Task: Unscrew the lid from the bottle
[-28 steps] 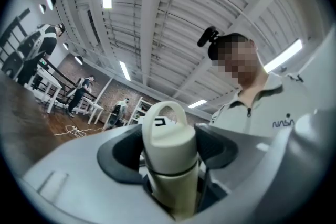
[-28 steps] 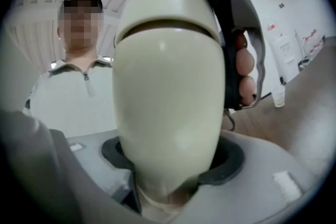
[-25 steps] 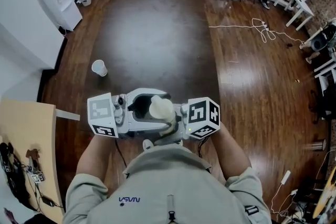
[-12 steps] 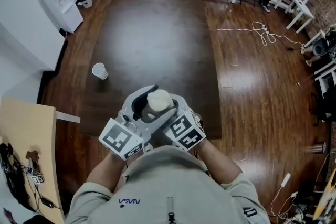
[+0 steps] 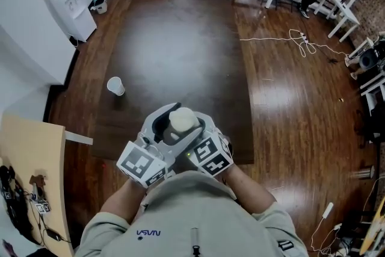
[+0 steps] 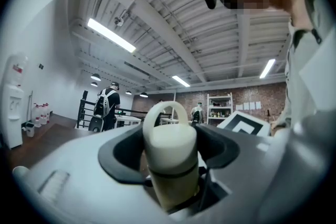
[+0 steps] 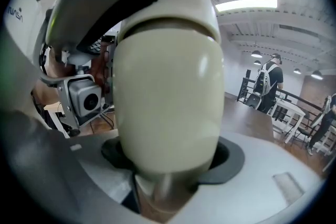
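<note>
At lower centre of the head view, the left gripper and right gripper both clamp the bottle. The lid appears seated, so unscrewing is judged not yet done.

Left tool: jaws closed on the bottle, a dark pad on either side.
Bottle: cream, upright, dark seam below the lid.
Lid top: loop handle.
Behind: person with backpack, brick wall.
</note>
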The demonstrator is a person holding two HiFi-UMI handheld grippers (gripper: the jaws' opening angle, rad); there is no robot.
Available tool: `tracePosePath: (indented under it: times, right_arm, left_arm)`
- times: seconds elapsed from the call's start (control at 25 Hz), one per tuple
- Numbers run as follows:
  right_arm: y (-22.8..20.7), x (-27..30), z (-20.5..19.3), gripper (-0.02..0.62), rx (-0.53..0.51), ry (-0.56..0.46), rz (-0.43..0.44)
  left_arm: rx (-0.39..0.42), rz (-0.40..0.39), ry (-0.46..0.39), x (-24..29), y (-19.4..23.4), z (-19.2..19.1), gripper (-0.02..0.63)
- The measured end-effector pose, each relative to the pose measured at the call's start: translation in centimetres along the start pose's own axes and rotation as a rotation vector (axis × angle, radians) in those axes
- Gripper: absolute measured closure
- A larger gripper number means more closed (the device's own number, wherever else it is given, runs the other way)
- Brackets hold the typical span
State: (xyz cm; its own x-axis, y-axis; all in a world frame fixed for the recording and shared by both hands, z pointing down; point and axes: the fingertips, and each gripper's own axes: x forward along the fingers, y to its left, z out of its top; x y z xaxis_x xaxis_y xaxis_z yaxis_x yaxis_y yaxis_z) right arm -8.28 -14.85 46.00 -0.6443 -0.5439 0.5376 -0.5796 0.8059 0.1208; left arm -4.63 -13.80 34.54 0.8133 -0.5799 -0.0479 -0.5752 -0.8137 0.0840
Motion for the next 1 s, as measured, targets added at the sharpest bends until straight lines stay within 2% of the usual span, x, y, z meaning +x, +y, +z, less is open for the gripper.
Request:
tracePosePath:
  times: [0.12,0.16,0.32,0.48,0.6,0.72,0.84,1.0]
  right_arm:
    - [0.9,-0.2,0.2,0.295,0.023,-0.016,0.074]
    - [1.5,-0.4,0.3,0.295,0.033,-0.025,0.127]
    - [4.2,-2.2,0.9,0.295,0.036,-0.062,0.405]
    - [7.8,-5.4,2.3,0.295,0.047,-0.109,0.725]
    - [10.2,-7.9,2.9,0.295,0.047,-0.122,0.938]
    - [12.2,-9.8,2.7,0.295,0.023,-0.091,1.108]
    - [13.5,-11.3,1.8,0.295,0.017,-0.042,1.245]
    - [14.2,-12.3,1.3,0.295,0.034,-0.018,1.337]
  left_arm:
    - [-0.019,-0.085,-0.006,0.0,-0.9,0.4,0.296]
    - [-0.034,-0.129,-0.006,-0.1,-1.2,0.5,0.261]
    - [-0.12,-0.297,-0.017,-0.8,-2.2,1.3,0.224]
    - [-0.233,-0.489,-0.055,-2.2,-2.9,3.3,0.222]
    - [-0.268,-0.64,-0.074,-3.2,-3.9,4.4,0.222]
    - [-0.284,-0.786,-0.073,-4.1,-5.2,5.0,0.224]
    - [-0.32,-0.902,-0.074,-4.6,-6.4,4.9,0.224]
    - [-0.349,-0.99,-0.058,-4.9,-7.7,4.4,0.25]
